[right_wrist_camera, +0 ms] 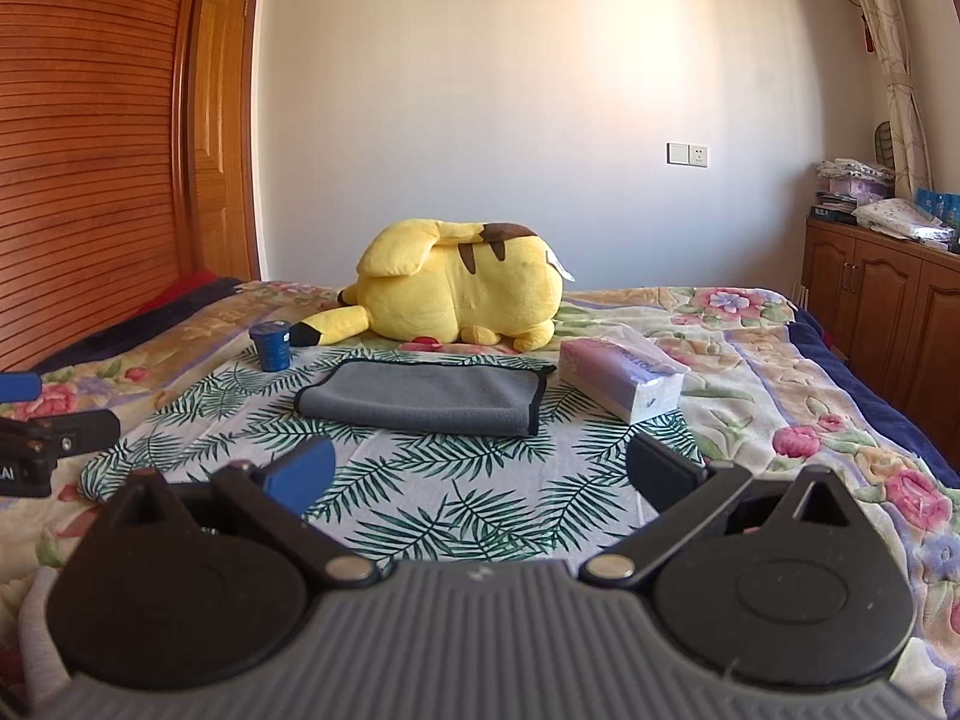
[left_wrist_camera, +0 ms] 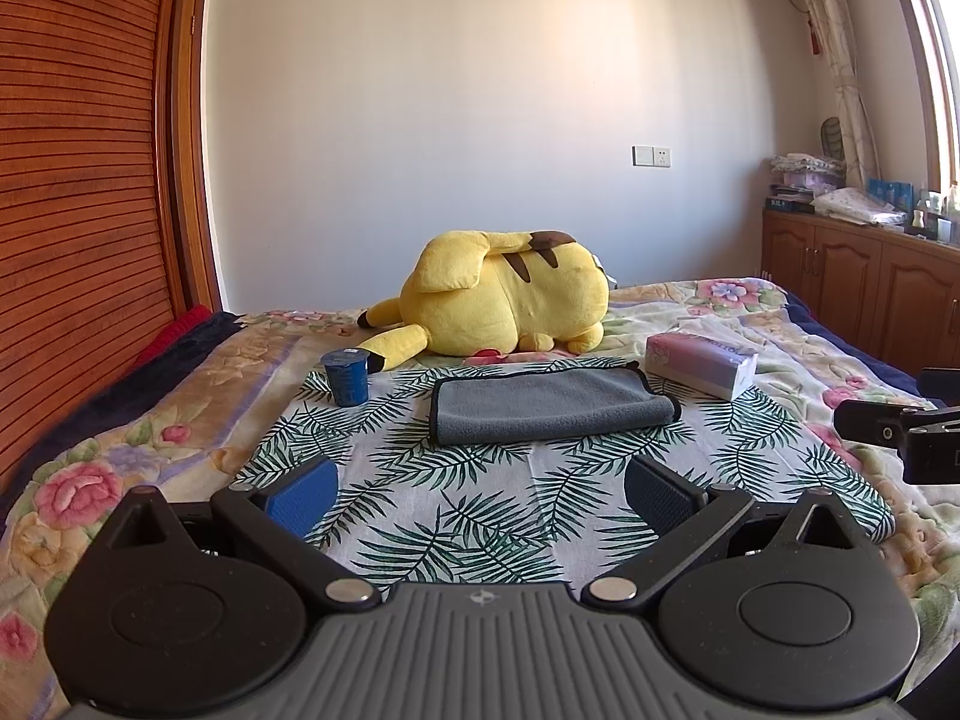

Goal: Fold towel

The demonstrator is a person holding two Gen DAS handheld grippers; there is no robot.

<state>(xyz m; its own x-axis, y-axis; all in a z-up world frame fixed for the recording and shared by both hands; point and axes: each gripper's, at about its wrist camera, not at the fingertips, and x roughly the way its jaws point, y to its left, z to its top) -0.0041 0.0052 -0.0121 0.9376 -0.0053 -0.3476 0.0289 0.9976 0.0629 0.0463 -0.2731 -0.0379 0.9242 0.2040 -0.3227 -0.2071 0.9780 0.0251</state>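
Bed [left_wrist_camera: 780,324] w/ floral quilt fills the scene, wooden wardrobe [left_wrist_camera: 78,180] at left, low cabinets [left_wrist_camera: 852,282] far right. Leaf-print cloth [left_wrist_camera: 480,498] spread on the quilt, near centre. Yellow plush toy [left_wrist_camera: 510,300] lies at the far edge of the cloth. Grey towel [left_wrist_camera: 549,402], black-trimmed, lies folded over on the far half of the cloth, between blue cup [left_wrist_camera: 347,380] (left) and tissue pack [left_wrist_camera: 699,366] (right), touching neither. Left gripper [left_wrist_camera: 480,489]: fingers spread wide, holding nothing, near side of the towel and apart from it. Right gripper [right_wrist_camera: 480,474]: likewise released, empty, hovering over the cloth short of the towel. Each gripper's tip shows at the edge of the other's view.
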